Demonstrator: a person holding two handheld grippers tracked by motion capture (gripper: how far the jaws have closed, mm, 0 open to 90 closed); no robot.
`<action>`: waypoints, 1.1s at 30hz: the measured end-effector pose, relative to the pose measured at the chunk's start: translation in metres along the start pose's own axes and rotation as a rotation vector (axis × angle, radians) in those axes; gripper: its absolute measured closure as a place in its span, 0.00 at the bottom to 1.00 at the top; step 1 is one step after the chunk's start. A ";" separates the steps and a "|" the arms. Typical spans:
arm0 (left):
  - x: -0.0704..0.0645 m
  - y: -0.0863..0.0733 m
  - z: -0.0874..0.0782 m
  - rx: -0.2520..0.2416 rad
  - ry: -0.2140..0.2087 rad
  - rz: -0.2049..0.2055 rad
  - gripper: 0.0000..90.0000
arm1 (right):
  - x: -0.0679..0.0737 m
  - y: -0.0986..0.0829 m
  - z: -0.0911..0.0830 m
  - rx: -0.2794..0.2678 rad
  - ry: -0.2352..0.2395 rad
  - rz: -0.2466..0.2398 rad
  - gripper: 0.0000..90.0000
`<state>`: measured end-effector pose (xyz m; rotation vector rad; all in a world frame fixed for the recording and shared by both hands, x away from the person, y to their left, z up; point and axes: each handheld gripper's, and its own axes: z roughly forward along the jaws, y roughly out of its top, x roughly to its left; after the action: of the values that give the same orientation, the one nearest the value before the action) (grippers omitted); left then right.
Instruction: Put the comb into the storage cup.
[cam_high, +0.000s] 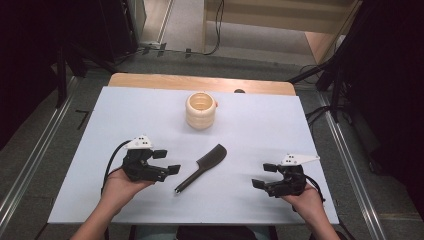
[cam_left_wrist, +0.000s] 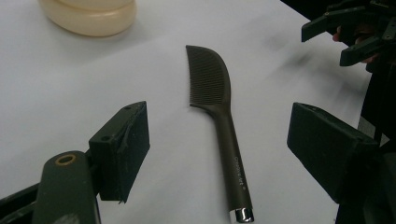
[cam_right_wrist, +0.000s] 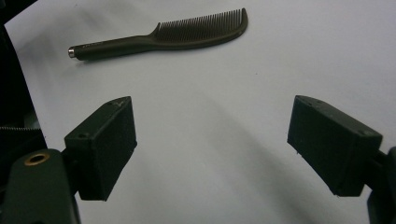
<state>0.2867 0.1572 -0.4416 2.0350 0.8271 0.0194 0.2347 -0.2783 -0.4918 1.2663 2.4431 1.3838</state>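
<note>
I hold a claw in each hand, low over a white surface (cam_high: 150, 210). My left claw (cam_high: 166, 161) has its jaws spread wide with nothing between them, and my right claw (cam_high: 264, 175) is the same, jaws wide apart and empty. A dark brown comb (cam_high: 202, 167) lies flat on the surface between the two claws, touching neither. Seen from my left claw, the comb sits just ahead, in line with the gap between the jaws, its metal-tipped handle end nearest to me and its toothed end pointing away. From my right claw, it lies farther ahead and off to the left, lengthwise across my view. A cream ribbed cup (cam_high: 201, 110) stands upright beyond the comb, well apart from both claws.
</note>
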 end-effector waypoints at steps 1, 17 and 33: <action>-0.002 0.003 0.004 0.001 0.000 0.005 0.24 | 0.000 0.000 0.000 0.000 0.000 0.000 0.15; -0.011 0.014 0.032 0.026 -0.001 0.021 0.24 | -0.001 0.000 0.000 -0.008 -0.002 0.004 0.15; -0.017 0.015 0.050 0.033 -0.002 0.056 0.25 | -0.001 0.000 -0.001 -0.009 -0.004 0.005 0.15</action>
<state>0.2973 0.1055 -0.4547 2.0881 0.7732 0.0356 0.2349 -0.2799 -0.4918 1.2727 2.4301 1.3906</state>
